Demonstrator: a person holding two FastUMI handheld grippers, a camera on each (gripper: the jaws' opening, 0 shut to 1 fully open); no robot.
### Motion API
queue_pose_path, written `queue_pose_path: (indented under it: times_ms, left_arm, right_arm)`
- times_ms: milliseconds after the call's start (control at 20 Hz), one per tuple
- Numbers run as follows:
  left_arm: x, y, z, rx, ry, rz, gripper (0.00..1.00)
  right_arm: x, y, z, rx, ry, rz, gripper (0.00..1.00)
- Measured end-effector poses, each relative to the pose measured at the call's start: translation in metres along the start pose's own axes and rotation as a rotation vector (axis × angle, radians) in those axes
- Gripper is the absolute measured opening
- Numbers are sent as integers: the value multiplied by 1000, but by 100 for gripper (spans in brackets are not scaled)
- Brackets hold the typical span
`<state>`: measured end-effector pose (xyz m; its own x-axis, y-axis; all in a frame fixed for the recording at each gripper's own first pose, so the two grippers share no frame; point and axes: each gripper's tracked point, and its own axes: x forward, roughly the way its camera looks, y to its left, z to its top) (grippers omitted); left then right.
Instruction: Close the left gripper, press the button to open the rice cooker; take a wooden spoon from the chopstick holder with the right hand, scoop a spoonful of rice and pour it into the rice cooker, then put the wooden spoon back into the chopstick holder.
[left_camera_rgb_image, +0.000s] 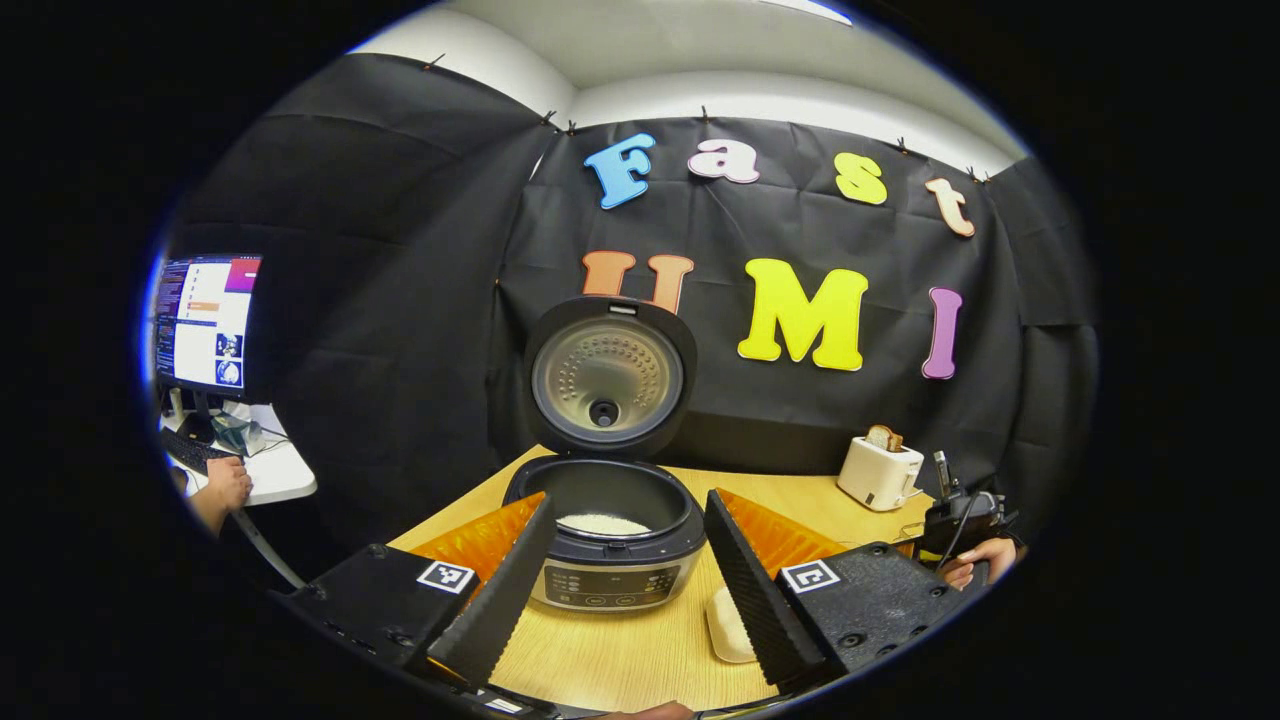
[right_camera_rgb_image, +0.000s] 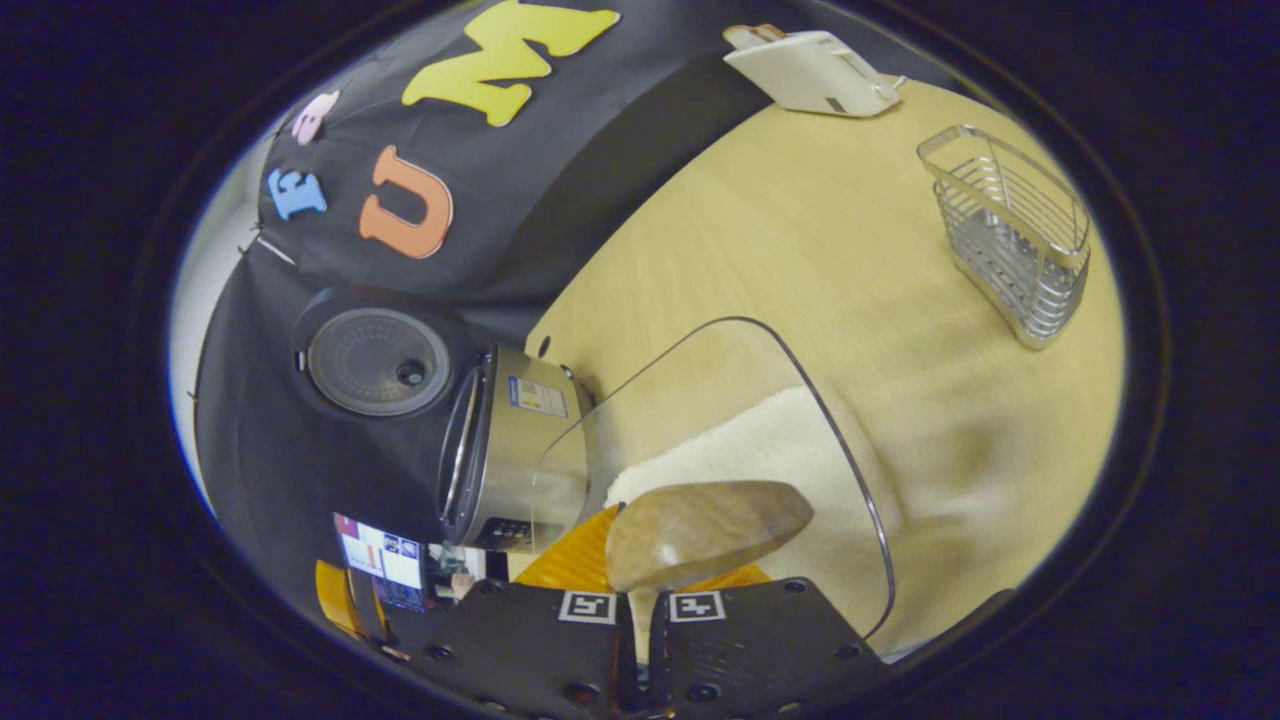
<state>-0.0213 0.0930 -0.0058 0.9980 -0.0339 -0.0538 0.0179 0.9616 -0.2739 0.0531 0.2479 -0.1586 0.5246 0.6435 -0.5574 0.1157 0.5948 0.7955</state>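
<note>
Rice cooker stands open on table, some rice already in pot. My left gripper idles, fingers wide. My right gripper clamps wooden spoon over rice container — scooping step. Next: dip, lift level, carry to cooker. Chopstick holder waits well apart.
</note>
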Motion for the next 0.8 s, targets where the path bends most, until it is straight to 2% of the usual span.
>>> queue_pose_path:
  times_ms: [100, 150, 200, 300, 500, 600, 650, 700, 800]
  left_arm:
    - [0, -2, -1, 4, 2, -6, 95]
    - [1, -2, -2, 5, 5, -6, 100]
    - [1, -2, -2, 6, 6, -5, 95]
    - [1, -1, -3, 4, 10, -1, 95]
    - [1, 2, -2, 2, 7, 6, 96]
    - [0, 0, -1, 2, 6, 4, 96]
    - [0, -1, -1, 4, 4, 2, 100]
    - [-1, 0, 0, 6, 3, 1, 95]
    - [-1, -2, 0, 12, 3, 0, 95]
  right_arm:
    - [-3, 4, 4, 63, -3, 47, 5]
    - [-5, 3, 7, 79, -15, 53, 5]
    - [-9, 1, 12, 87, -30, 54, 5]
    - [-21, 4, 19, 116, -54, 88, 5]
    - [-49, 27, 37, 290, -91, 279, 5]
    - [-62, 37, 42, 381, -73, 373, 5]
    - [-67, 43, 42, 415, -53, 416, 5]
    - [-71, 47, 44, 440, -41, 446, 5]
    - [-73, 50, 45, 448, -37, 458, 5]
